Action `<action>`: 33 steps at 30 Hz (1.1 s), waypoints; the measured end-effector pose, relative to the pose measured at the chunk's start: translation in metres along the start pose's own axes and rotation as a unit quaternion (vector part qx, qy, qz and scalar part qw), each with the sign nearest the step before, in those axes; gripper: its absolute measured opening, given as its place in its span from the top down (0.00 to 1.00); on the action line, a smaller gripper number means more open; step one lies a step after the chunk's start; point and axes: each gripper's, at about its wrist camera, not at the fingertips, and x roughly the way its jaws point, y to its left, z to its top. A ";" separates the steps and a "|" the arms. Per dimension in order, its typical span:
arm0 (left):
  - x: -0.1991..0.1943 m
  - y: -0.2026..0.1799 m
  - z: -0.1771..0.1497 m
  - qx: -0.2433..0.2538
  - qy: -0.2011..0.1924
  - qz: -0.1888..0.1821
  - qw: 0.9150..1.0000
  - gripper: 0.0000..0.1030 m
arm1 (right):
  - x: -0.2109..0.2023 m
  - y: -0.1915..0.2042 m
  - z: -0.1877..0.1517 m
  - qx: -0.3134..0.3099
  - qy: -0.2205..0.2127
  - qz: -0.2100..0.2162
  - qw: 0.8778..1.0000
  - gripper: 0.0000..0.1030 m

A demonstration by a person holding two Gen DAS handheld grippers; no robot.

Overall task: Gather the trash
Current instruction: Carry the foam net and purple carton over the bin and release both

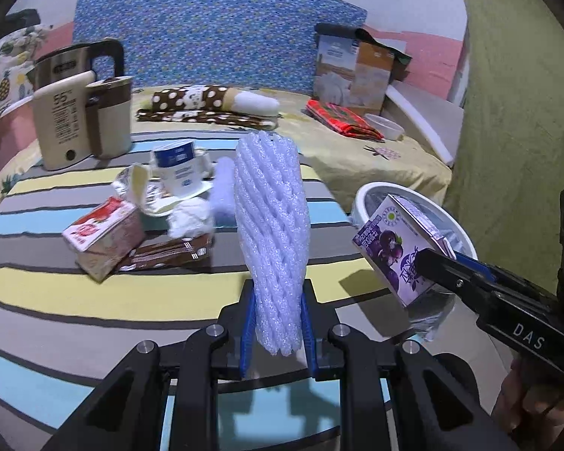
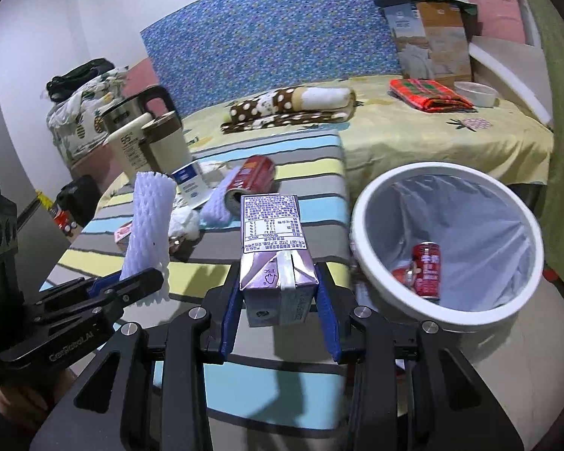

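My left gripper (image 1: 276, 323) is shut on a white foam fruit net (image 1: 270, 225) that stands upright between its blue pads, above the striped table. The same foam net (image 2: 148, 225) and left gripper (image 2: 131, 283) show at the left of the right wrist view. My right gripper (image 2: 278, 300) is shut on a purple drink carton (image 2: 274, 248), seen as the purple carton (image 1: 398, 251) and right gripper (image 1: 443, 263) in the left wrist view, close to the white trash bin (image 2: 376, 263). The bin (image 1: 379, 189), lined with a bag, holds red cans (image 2: 426, 268).
On the striped table (image 1: 94, 300) lie a red carton (image 1: 101, 236), a brown wrapper (image 1: 169, 253), crumpled tissue (image 1: 190, 218), a white-blue cup (image 1: 178, 169), another foam piece (image 1: 222, 195) and a red can (image 2: 250, 180). A kettle (image 1: 82, 112) stands at the back left. Behind is a bed with folded cloths.
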 end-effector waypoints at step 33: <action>0.090 -0.139 0.028 0.116 0.053 -0.110 0.986 0.78 | -0.025 -0.106 -0.005 0.095 -0.024 -0.115 0.988 0.62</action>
